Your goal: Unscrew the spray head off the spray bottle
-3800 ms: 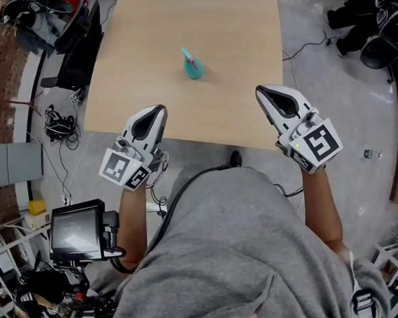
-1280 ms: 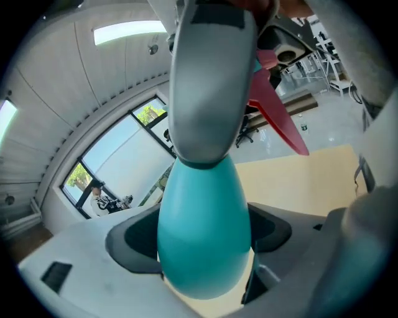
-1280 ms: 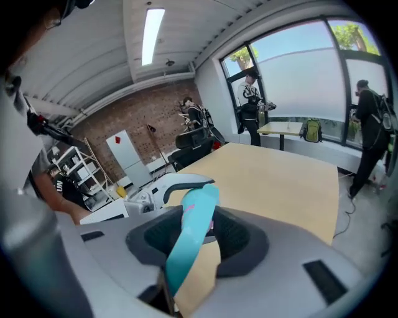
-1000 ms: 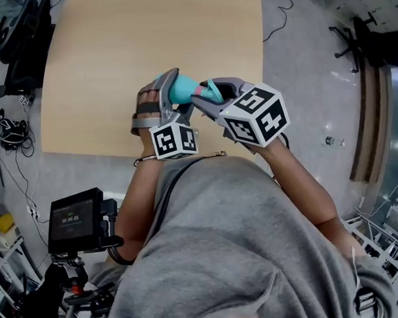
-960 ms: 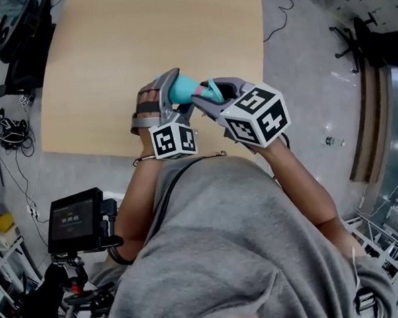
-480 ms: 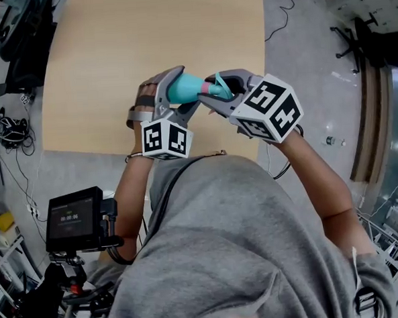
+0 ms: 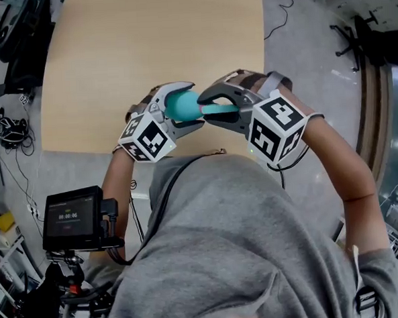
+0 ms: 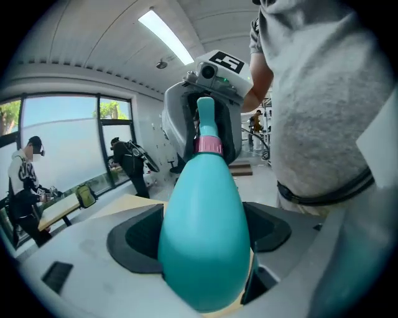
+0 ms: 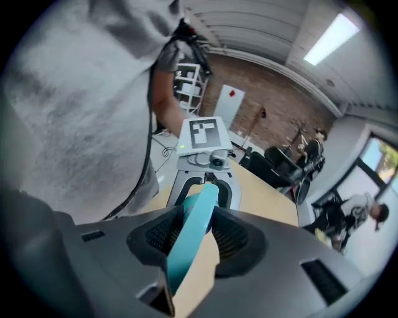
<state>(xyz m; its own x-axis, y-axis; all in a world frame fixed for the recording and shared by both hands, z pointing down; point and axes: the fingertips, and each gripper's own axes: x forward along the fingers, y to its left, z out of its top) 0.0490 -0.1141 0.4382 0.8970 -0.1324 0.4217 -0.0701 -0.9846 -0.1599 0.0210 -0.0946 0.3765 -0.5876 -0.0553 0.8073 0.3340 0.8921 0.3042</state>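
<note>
Spray head [image 7: 221, 108] largely hidden between jaws of right gripper [image 7: 205, 109]

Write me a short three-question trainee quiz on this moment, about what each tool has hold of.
1. The left tool grips: A the body of the spray bottle; B a cable; C nothing.
2. True or false: the right tool is clamped on the spray head.
3. Fill in: the collar between the body and the head is ____ in colour.
Key: 1 A; 2 true; 3 pink.
</note>
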